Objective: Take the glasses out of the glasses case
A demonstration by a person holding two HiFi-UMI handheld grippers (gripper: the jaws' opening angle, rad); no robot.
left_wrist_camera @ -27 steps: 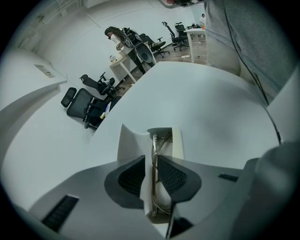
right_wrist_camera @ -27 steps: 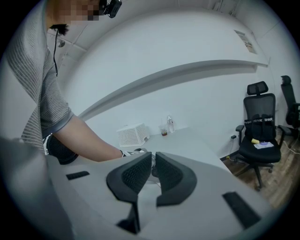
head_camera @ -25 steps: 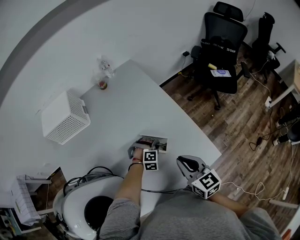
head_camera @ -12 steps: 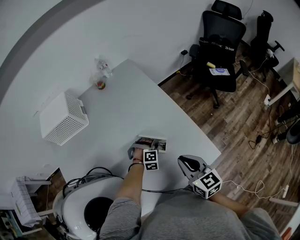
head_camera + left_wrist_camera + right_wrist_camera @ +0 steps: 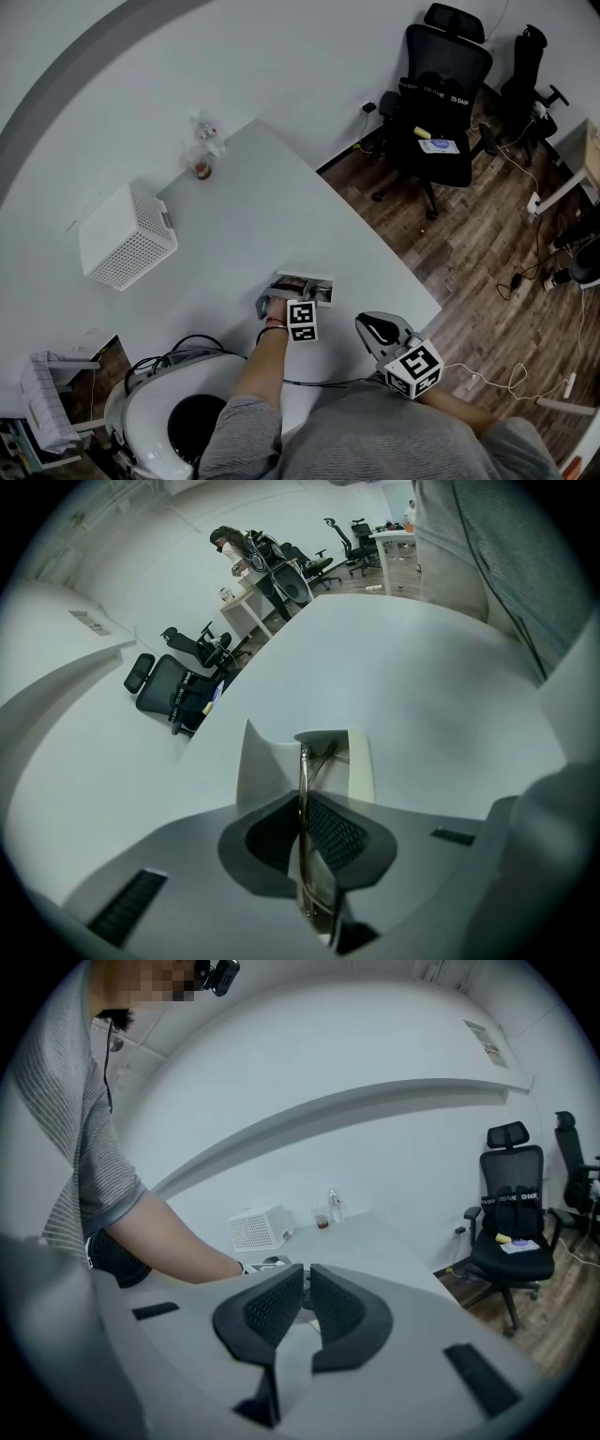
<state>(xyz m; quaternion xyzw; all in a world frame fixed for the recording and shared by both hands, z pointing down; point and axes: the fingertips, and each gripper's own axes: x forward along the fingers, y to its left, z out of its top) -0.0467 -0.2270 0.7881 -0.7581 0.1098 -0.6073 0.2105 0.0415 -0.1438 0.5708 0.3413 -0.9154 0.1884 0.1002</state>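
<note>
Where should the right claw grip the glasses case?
Likely the end of the glasses case nearest the right claw, from the right: its thin open rim suits a pinch, and the left claw holding the glasses crowds the other end.

Left gripper pads clamped on the glasses, which are edge-on, thin metal rim running up between the jaws. Front end of the glasses sits over the open white glasses case on the white table. Black office chair beyond the table edge.
</note>
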